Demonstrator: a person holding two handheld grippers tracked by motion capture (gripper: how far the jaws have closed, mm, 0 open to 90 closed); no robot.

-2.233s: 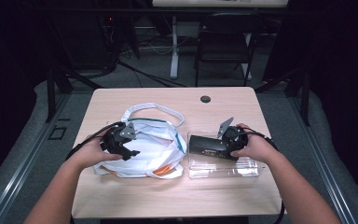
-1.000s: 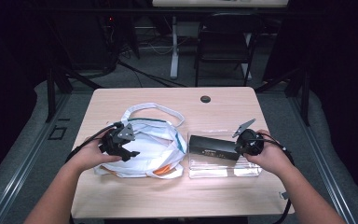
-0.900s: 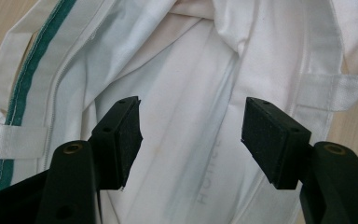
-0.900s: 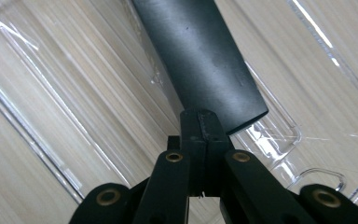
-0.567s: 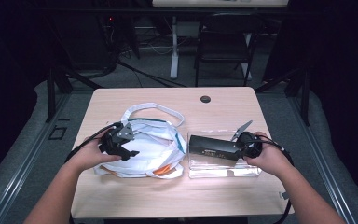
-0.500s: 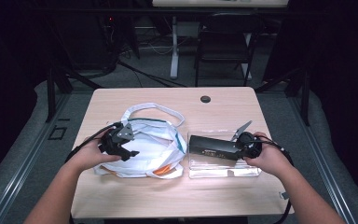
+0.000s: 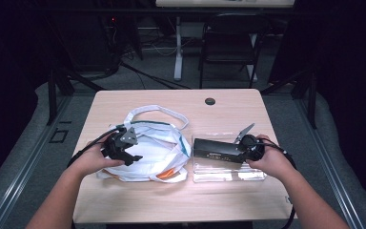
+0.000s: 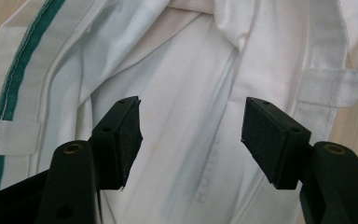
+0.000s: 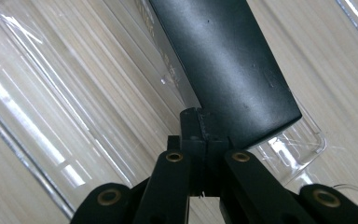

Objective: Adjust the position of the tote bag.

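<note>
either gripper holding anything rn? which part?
Right gripper: jaws shut on the black box, pinching its near bottom edge over the clear tray. Left gripper: open over the white bag, holding nothing.

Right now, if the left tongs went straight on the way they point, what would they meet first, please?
Most likely the inside cloth of the white bag. The left tongs stand open and aim into its mouth; how far off the cloth lies is hard to judge.
</note>
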